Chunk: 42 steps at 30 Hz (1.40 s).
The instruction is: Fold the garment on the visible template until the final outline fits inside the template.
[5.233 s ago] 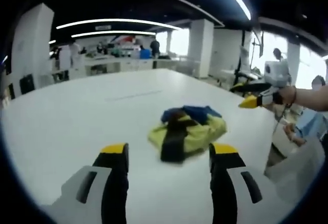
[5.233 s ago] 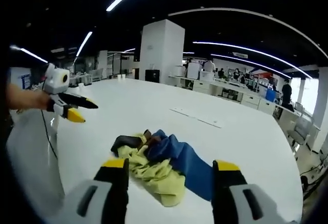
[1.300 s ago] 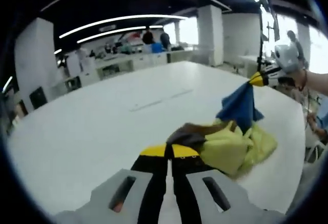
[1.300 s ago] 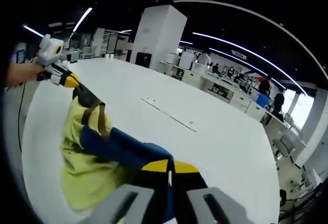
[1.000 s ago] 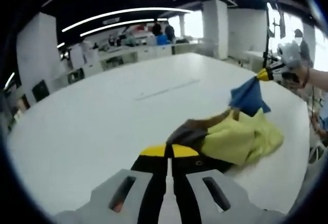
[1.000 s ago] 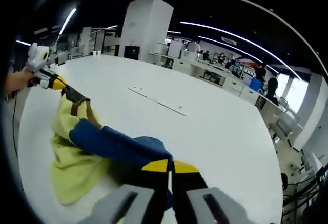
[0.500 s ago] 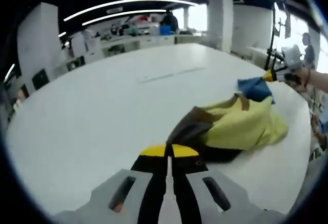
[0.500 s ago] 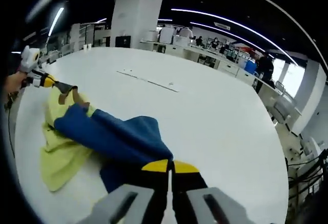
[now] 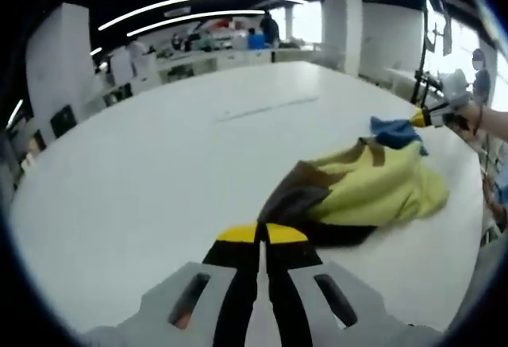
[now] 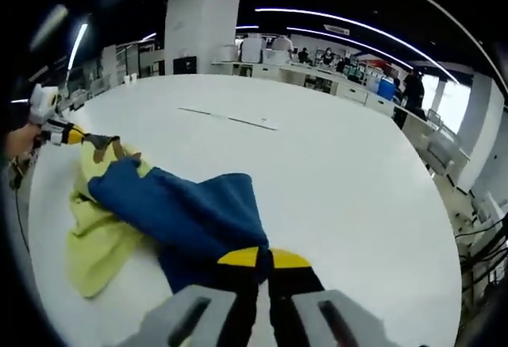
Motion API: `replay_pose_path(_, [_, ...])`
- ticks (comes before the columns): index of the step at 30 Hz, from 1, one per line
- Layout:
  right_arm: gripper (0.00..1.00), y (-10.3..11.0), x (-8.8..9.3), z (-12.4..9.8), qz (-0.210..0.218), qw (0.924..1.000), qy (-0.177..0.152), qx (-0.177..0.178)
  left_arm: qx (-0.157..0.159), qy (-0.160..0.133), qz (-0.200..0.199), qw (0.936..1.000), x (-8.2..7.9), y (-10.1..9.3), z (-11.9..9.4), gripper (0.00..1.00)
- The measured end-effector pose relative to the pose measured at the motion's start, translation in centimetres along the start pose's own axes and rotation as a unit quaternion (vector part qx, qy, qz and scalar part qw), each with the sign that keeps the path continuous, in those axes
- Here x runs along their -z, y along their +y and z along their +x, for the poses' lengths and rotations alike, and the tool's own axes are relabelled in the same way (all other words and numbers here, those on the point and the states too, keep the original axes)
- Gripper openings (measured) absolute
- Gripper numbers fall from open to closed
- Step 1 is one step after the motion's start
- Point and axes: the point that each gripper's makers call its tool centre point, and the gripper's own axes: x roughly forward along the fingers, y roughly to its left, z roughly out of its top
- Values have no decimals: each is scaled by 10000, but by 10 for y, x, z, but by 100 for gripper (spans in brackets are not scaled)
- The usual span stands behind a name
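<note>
White table [image 9: 143, 148] carries the yellow/blue/brown garment [image 9: 373, 188], which since approx 1 s ago is pulled longer and flatter, no more a bunched heap, so it's mid spread-out w/ folding not begun; no template outline I can make out. Left gripper [image 9: 262, 236] is clamped on the near brown end, right gripper [image 10: 263, 258] pinched on the blue end, hands now further apart.

White table [image 9: 143, 172] spanned both views, with a thin dark line [image 10: 230, 120] marked on its far part. Behind it stood a white pillar [image 10: 202, 25], desks [image 9: 206, 59] and standing people [image 10: 413, 89]; ceiling light strips [image 9: 198, 1] were lit.
</note>
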Motion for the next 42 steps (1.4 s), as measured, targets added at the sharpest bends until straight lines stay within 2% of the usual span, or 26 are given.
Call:
replay_pose_path(2, [11,5,-12,-3,43,9997,-217,-117,12,-23,-17,10000,-1,0,-1,0])
replay_pose_path(5, [16,17,-23,-10,102,9986,-395,-344,17,-40,-35,10000,-2,-1,-2,0])
replay_pose_path(9, [23,37,-32,-16,15,9966,-430,-700,48,-93,-60,9999,-6,-5,-6,0])
replay_pose_path(14, [28,66,-36,-14,-202,9926,-350,-1145,70,-127,-53,9999,-9,-6,-6,0])
replay_pose_path(19, [31,88,-30,-8,-240,9867,-172,-1600,102,-144,-81,9998,-11,-10,-10,0])
replay_pose_path(22, [31,101,-23,-2,-480,9814,9,-1860,105,-141,-56,9998,-10,-10,-10,0])
replay_pose_path(26, [32,105,-18,8,-619,9794,159,-1915,117,-134,-35,9998,-11,-13,-11,0])
replay_pose_path(35, [27,110,-8,22,-507,9710,551,-2271,118,-96,17,9999,-11,-14,-8,0])
replay_pose_path(42, [18,106,6,26,-522,9675,875,-2313,112,-89,4,9999,-10,-11,-6,0])
